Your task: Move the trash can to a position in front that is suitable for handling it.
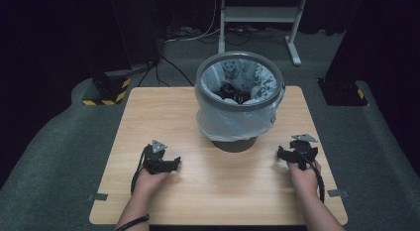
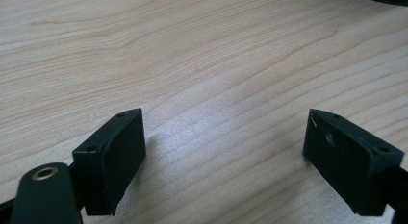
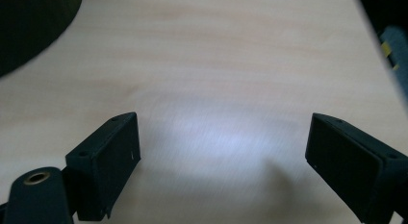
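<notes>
A grey bin [image 1: 239,99] lined with a clear, panda-printed bag stands at the back middle of the wooden table [image 1: 163,112], with dark items inside. My left gripper [image 1: 174,164] rests near the table's front left, held by a hand, and its jaws stand wide apart over bare wood [image 2: 223,132]. My right gripper [image 1: 281,152] sits at the front right, just right of the bin's base. It is open too, with nothing between its fingers [image 3: 223,152]. The dark bin base [image 3: 29,27] shows at the upper left of the right gripper view.
Grey carpet surrounds the table. A white metal stand [image 1: 257,18] and loose cables lie on the floor behind it. Yellow-and-black striped bases [image 1: 106,89] sit at the back left and right. The table's right edge [image 3: 380,46] runs close to my right gripper.
</notes>
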`<state>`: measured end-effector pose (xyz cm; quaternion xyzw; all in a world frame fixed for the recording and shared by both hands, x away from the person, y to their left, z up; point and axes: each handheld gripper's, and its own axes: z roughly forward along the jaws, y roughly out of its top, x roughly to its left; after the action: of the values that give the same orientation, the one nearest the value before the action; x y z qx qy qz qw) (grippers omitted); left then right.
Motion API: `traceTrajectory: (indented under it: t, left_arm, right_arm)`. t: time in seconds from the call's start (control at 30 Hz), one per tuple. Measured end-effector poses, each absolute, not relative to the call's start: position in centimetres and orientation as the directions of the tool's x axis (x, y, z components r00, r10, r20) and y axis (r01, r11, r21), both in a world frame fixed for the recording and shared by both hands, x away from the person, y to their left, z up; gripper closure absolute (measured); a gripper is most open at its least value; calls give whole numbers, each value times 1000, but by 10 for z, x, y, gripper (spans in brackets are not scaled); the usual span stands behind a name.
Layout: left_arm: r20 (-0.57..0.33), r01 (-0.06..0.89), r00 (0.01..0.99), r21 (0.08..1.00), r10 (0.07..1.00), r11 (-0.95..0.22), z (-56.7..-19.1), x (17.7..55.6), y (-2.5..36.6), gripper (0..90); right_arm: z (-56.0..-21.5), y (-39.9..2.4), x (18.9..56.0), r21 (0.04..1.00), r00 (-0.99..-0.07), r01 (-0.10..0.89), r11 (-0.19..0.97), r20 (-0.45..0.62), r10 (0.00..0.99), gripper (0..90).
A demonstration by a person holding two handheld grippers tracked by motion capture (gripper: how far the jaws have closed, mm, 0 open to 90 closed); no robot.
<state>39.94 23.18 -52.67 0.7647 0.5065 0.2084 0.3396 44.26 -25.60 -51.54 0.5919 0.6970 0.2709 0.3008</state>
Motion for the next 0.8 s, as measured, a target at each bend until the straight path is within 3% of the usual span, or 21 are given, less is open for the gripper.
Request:
traceTrajectory:
  t: [0.43,0.53,0.63,0.8]
  left_arm:
    - [-70,642,348,744,935,-184,-521,404,234,148]
    - [-123,632,344,764,931,-132,-509,412,233,147]
    - [-127,616,328,780,936,-110,-494,425,233,148]
    - [-112,588,342,800,933,-120,-472,448,224,148]
  right_arm:
    - [-490,-258,459,833,-154,526,170,-103,983,110]
    - [-488,-260,459,846,-164,509,156,-83,983,106]
    - [-482,-262,464,841,-180,516,162,-78,980,106]
    - [-451,-262,476,883,-210,446,145,-55,976,106]
